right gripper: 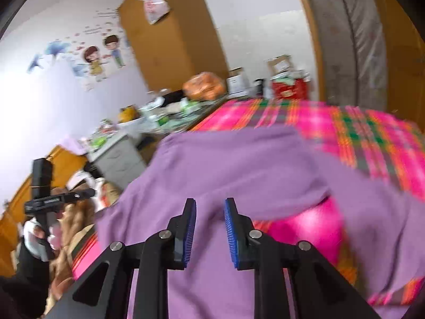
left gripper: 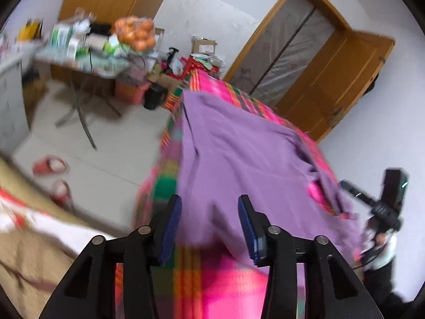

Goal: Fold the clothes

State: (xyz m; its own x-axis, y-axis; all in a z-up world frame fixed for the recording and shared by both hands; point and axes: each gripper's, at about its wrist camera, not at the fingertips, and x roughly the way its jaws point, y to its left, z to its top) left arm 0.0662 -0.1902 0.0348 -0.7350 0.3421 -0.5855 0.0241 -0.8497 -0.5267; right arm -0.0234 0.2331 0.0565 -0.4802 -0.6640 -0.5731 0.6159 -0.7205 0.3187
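A purple garment [left gripper: 239,154] lies spread over a bed covered by a pink, green and orange plaid blanket [left gripper: 212,287], reaching from the near edge far along the bed, with one sleeve trailing toward the right side in the left wrist view. The left gripper [left gripper: 209,226] hangs just above the garment's near hem, its blue-padded jaws standing wide apart with nothing pinched between them; cloth shows through the gap but the pads do not press on it. The right gripper [right gripper: 209,230] hovers over the garment [right gripper: 239,164] from the other side, its jaws parted by a narrower gap, also empty. In the right wrist view a fold of the fabric arches up, leaving a patch of pink blanket [right gripper: 305,226] showing beneath it. Each camera catches the other gripper at the frame's edge, held by a white-gloved hand [right gripper: 34,239]. Beyond the bed stands a cluttered surface [left gripper: 79,61] carrying a bag of oranges [left gripper: 138,33], boxes and packets. Red slippers [left gripper: 50,164] lie on the tiled floor, and a wooden door [left gripper: 340,79] stands open at the back. Both views are blurred.
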